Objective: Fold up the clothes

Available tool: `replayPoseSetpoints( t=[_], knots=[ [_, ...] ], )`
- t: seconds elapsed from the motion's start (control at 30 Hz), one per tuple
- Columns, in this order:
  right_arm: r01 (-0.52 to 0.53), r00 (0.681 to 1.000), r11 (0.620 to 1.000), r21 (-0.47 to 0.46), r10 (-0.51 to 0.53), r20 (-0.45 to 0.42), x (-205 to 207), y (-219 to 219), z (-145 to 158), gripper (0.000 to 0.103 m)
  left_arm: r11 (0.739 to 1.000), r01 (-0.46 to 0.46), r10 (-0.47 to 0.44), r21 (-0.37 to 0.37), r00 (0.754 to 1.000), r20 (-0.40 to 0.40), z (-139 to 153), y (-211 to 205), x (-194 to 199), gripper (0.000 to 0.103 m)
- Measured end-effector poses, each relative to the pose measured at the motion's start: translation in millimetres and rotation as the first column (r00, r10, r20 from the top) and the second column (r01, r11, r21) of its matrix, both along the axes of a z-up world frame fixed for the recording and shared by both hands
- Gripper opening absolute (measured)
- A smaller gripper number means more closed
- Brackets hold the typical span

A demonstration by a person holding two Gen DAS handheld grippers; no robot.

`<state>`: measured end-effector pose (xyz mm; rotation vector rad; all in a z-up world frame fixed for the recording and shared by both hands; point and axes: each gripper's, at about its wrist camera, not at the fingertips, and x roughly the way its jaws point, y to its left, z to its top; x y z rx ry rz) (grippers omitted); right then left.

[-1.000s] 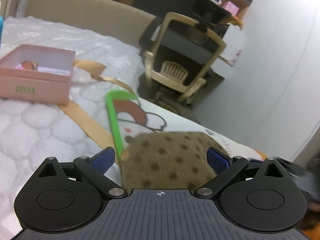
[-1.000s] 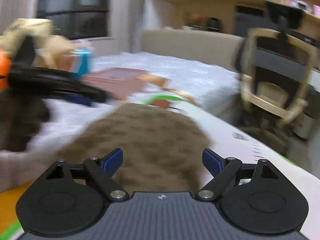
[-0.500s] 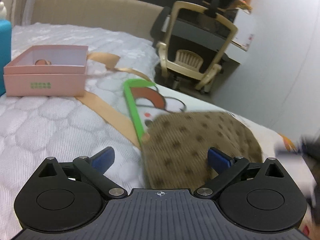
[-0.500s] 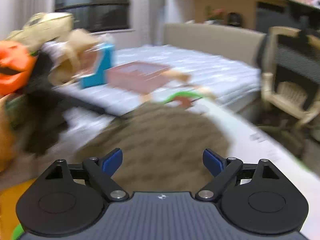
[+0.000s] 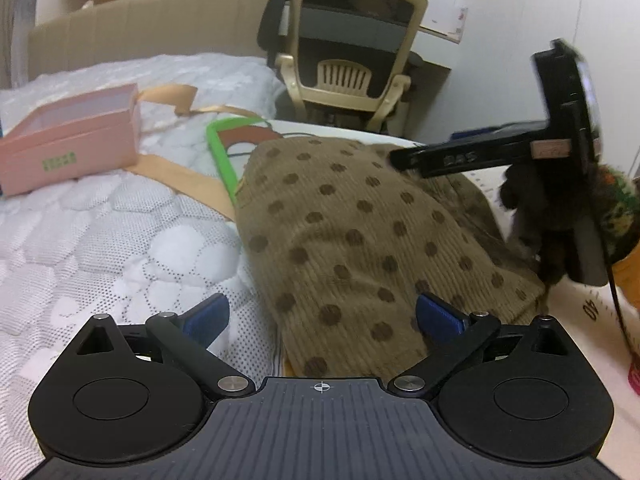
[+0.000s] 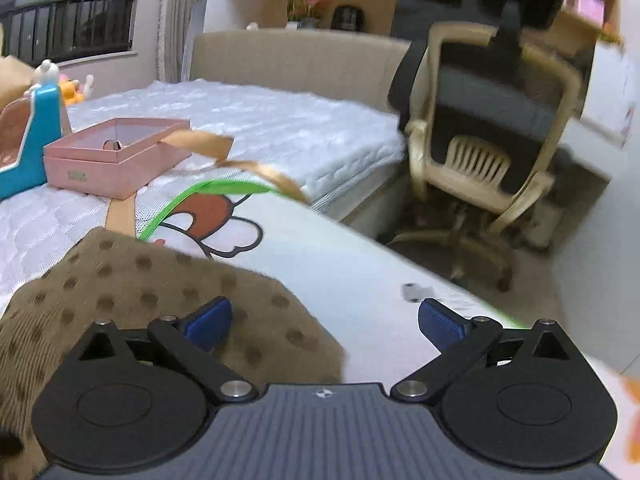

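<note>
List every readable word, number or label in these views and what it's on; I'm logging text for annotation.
"40": printed on the white mat, at its right edge, left wrist view.
Green print on the pink box: too small to read.
Raised lettering on the right hand-held gripper: blurred, unreadable.
Nothing else readable.

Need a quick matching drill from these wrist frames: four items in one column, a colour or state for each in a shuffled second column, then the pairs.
Items
1. garment
2. box
3. office chair
4. left gripper

Colour or state
A. open, nothing between its fingers but cloth below
B. pink, lid off, on the white quilt
C. brown with dark dots, lying on the printed mat
D. cream frame, dark mesh back, on the floor beside the bed

Pairs: 1-C, 2-B, 3-D, 4-A
</note>
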<state>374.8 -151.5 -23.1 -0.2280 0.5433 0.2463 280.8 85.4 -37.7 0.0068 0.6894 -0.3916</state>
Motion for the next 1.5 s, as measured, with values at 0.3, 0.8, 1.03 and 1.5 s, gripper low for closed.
replayPoseSetpoints(
  t=[0.3,0.8,1.03,1.5],
  knots=[
    [-0.096,0.987,0.992,0.079,0.105,-0.121,-98,-22,-28,0.1,0.999,-0.005,0.006,0.052,1.0,-0.023,-7,0,-27,0.103],
    [-0.089,0.987,0.979,0.185,0.112,-0.119,-187,-40,-24,0.103,0.98,-0.198,0.201,-0.033,0.975,0.096,5,-19,-152,0.103],
    [-0.094,0.985,0.991,0.1,0.107,-0.138,-237,-49,-33,0.103,0.985,-0.166,0.172,-0.056,0.974,0.144,-7,-58,-188,0.103],
    [-0.069,0.981,0.986,0.149,0.094,-0.169,-237,-57,-40,0.103,0.982,-0.19,0.189,-0.003,0.974,0.125,-20,-67,-187,0.103]
  ],
)
